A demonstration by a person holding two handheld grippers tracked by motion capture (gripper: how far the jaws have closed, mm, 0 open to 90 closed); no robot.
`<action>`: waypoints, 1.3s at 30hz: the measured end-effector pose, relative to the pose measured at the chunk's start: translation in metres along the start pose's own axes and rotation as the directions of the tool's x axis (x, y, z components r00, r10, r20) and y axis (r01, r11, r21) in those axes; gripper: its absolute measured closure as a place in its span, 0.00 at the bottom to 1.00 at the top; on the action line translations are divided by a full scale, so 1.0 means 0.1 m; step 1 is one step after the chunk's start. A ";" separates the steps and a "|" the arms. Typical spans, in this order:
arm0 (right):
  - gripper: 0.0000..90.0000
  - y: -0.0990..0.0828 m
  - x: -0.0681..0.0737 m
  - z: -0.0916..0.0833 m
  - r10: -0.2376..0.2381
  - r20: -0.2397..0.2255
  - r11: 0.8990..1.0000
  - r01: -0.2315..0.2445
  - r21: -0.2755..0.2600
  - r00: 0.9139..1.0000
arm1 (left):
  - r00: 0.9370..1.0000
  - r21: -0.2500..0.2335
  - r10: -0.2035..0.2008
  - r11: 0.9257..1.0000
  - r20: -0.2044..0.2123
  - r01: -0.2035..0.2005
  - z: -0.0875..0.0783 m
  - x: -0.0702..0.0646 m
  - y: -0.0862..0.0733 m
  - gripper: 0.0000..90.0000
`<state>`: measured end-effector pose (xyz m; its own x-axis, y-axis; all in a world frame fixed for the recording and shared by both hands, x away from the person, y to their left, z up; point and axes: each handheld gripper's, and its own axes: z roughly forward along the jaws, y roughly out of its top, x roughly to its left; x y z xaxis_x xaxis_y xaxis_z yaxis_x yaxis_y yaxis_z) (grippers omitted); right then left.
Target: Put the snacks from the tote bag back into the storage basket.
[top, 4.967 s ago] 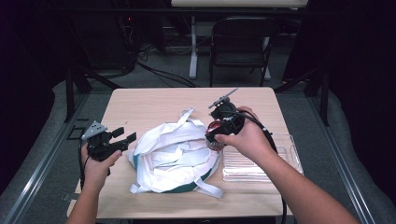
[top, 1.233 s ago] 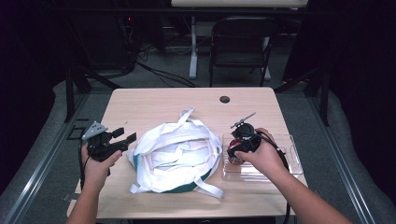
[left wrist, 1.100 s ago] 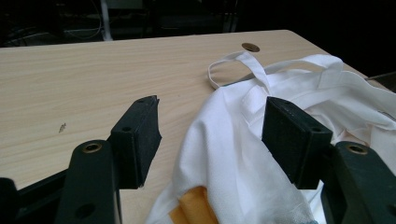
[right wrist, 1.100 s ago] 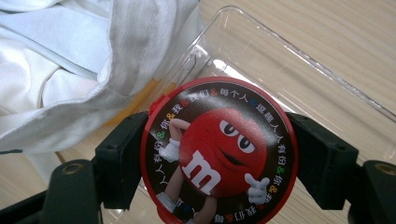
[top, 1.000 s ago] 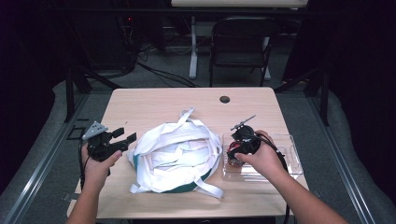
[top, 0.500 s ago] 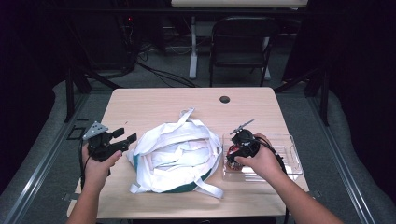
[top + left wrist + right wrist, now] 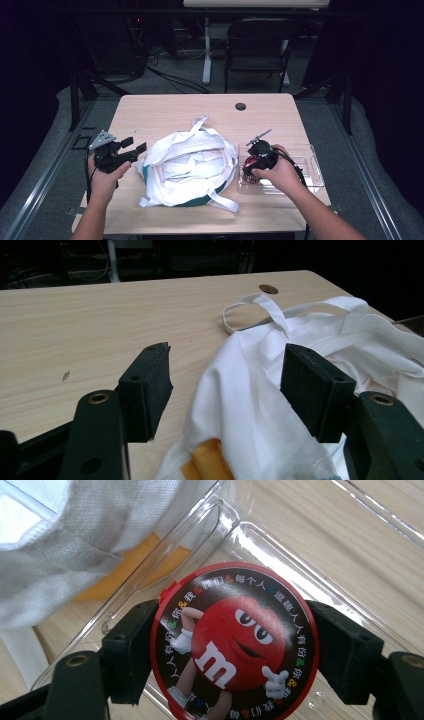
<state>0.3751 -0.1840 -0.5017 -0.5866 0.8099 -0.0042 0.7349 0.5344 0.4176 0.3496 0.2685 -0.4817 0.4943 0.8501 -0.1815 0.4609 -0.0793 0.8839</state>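
The right gripper (image 7: pixel 235 650) had its jaws clamped on opposite edges of a round red candy tin (image 7: pixel 234 642), holding it low over the left end of a clear plastic tray (image 7: pixel 310 167) at the table's (image 7: pixel 170 112) right side. The tin looked rigid and light, with a glossy printed lid – likely slippery, so squeezing across the rim at its full width seemed the sound hold. The left gripper (image 7: pixel 227 390) stood wide open and empty beside a soft, floppy white cloth bag (image 7: pixel 187 162) – limp fabric, best pinched at a fold or strap
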 end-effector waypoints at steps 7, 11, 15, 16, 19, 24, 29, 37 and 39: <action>0.28 -0.01 -0.01 0.02 0.035 -0.004 0.999 -0.035 -0.004 0.999 | 1.000 -0.002 -0.002 1.000 0.000 0.002 -0.01 0.00 0.00 0.41; 0.28 -0.02 0.01 0.03 0.040 0.009 0.999 -0.040 -0.017 0.999 | 1.000 -0.002 -0.002 1.000 0.001 0.002 -0.02 0.00 0.00 0.41; 0.28 -0.02 0.01 0.02 0.030 0.013 1.000 -0.030 -0.005 0.999 | 1.000 -0.001 -0.002 1.000 0.001 0.002 -0.01 0.00 0.00 0.41; 0.28 -0.02 0.01 0.02 0.032 0.014 0.999 -0.032 -0.008 0.999 | 1.000 -0.001 -0.002 1.000 0.000 0.002 -0.01 0.00 0.00 0.41; 0.28 -0.02 0.01 0.02 0.031 0.015 0.999 -0.031 -0.009 0.999 | 1.000 -0.002 -0.004 1.000 0.001 0.004 -0.01 0.00 0.00 0.41; 0.28 -0.02 0.02 0.02 0.025 0.015 1.000 -0.025 -0.004 1.000 | 1.000 -0.004 -0.002 1.000 0.007 0.002 0.01 -0.02 0.00 0.41; 0.28 -0.02 0.04 0.02 0.034 0.028 0.999 -0.034 -0.009 0.999 | 1.000 0.000 -0.005 1.000 0.005 0.005 0.00 -0.01 0.00 0.41; 0.28 -0.02 0.03 0.01 0.045 0.025 0.999 -0.044 -0.008 0.999 | 1.000 0.010 -0.007 1.000 0.003 0.007 0.00 0.00 -0.01 0.41; 0.28 -0.03 0.03 0.01 0.044 0.027 0.999 -0.044 -0.010 0.999 | 1.000 0.003 -0.007 1.000 0.001 0.007 0.01 -0.01 -0.01 0.41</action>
<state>0.3716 -0.1825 -0.5038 -0.5438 0.8391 -0.0104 0.7565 0.4955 0.4269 0.3497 0.2674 -0.4832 0.4914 0.8504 -0.1881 0.4666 -0.0747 0.8813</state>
